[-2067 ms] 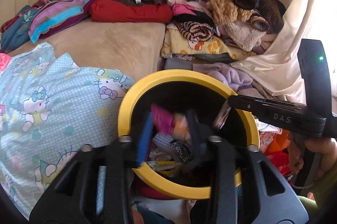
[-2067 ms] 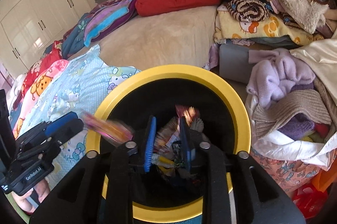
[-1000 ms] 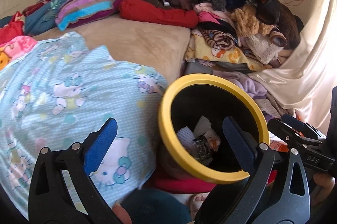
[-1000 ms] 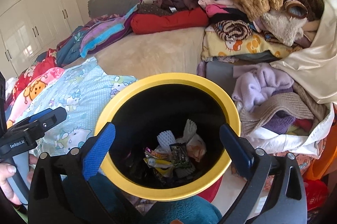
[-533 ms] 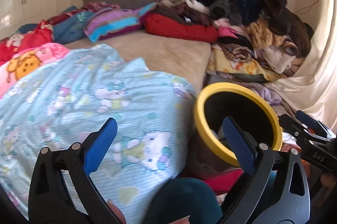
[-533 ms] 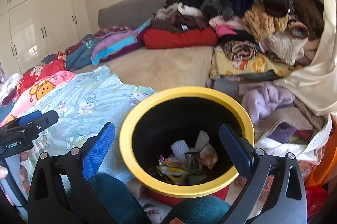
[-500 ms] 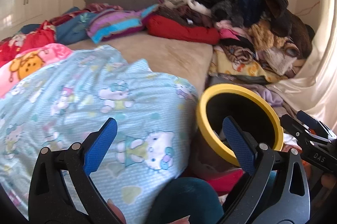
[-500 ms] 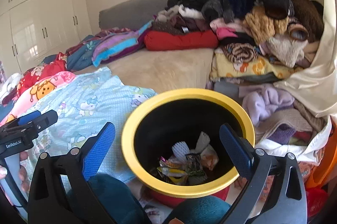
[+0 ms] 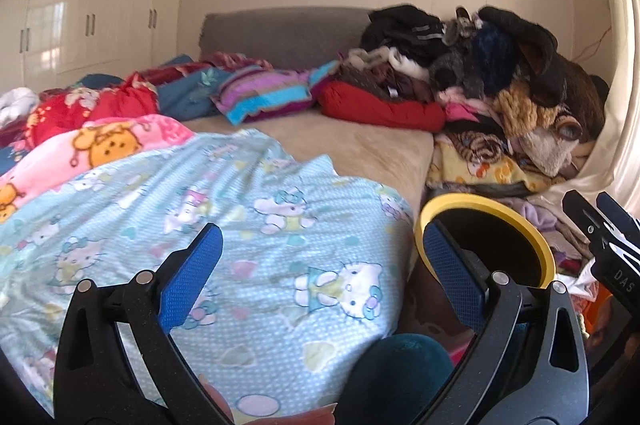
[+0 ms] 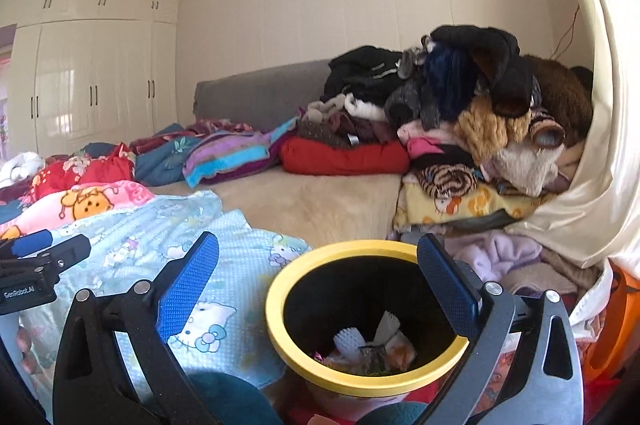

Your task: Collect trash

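A black bin with a yellow rim (image 10: 276, 289) stands at the bed's foot, and crumpled wrappers and white paper (image 10: 372, 349) lie in its bottom. My right gripper (image 10: 318, 277) is open and empty, held above and just short of the bin. In the left wrist view the bin's rim (image 9: 460, 199) sits behind the right blue pad (image 9: 452, 277). My left gripper (image 9: 320, 265) is open and empty over the light-blue cat-print blanket (image 9: 240, 225). Each gripper shows in the other's view: the right gripper (image 9: 590, 203) at the far right, the left gripper (image 10: 56, 245) at the far left.
A tall heap of clothes (image 10: 460, 113) covers the bed's right side, with more garments (image 10: 508, 253) beside the bin. A cream curtain (image 10: 592, 185) hangs at the right, white wardrobes (image 10: 92, 85) stand far left. A teal-clad knee (image 9: 396, 373) is below the grippers.
Both grippers were shut on wrappers over the bin, then opened and dropped them in. Since then both have drawn back and tilted up, and the left has swung left over the blanket.
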Action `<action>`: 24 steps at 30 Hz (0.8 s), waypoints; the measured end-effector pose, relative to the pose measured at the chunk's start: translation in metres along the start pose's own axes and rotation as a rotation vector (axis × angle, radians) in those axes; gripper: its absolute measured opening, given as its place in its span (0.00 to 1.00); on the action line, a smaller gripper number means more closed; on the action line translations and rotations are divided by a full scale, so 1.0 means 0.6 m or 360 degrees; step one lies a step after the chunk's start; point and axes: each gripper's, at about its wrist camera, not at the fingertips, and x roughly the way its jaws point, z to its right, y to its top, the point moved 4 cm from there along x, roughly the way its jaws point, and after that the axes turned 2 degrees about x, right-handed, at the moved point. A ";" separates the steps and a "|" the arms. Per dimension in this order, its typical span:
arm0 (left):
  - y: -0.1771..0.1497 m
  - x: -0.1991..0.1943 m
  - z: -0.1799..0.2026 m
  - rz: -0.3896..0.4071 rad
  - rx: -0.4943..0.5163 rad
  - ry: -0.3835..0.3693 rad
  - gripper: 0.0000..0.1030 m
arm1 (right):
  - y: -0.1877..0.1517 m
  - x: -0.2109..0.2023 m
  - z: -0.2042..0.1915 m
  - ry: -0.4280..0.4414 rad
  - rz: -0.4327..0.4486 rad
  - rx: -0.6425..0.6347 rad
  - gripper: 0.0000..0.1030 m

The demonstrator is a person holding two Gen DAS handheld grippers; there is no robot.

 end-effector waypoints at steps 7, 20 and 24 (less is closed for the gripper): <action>-0.009 -0.020 -0.012 0.0064 -0.0017 0.0023 0.89 | -0.014 -0.010 -0.025 0.0034 0.0003 -0.0054 0.94; -0.017 -0.020 -0.010 0.0054 -0.0017 0.0024 0.89 | -0.030 0.000 -0.035 0.0063 -0.0060 -0.0057 0.94; -0.017 -0.020 -0.009 0.0056 -0.0017 0.0025 0.89 | -0.032 0.003 -0.033 0.0058 -0.0074 -0.0047 0.94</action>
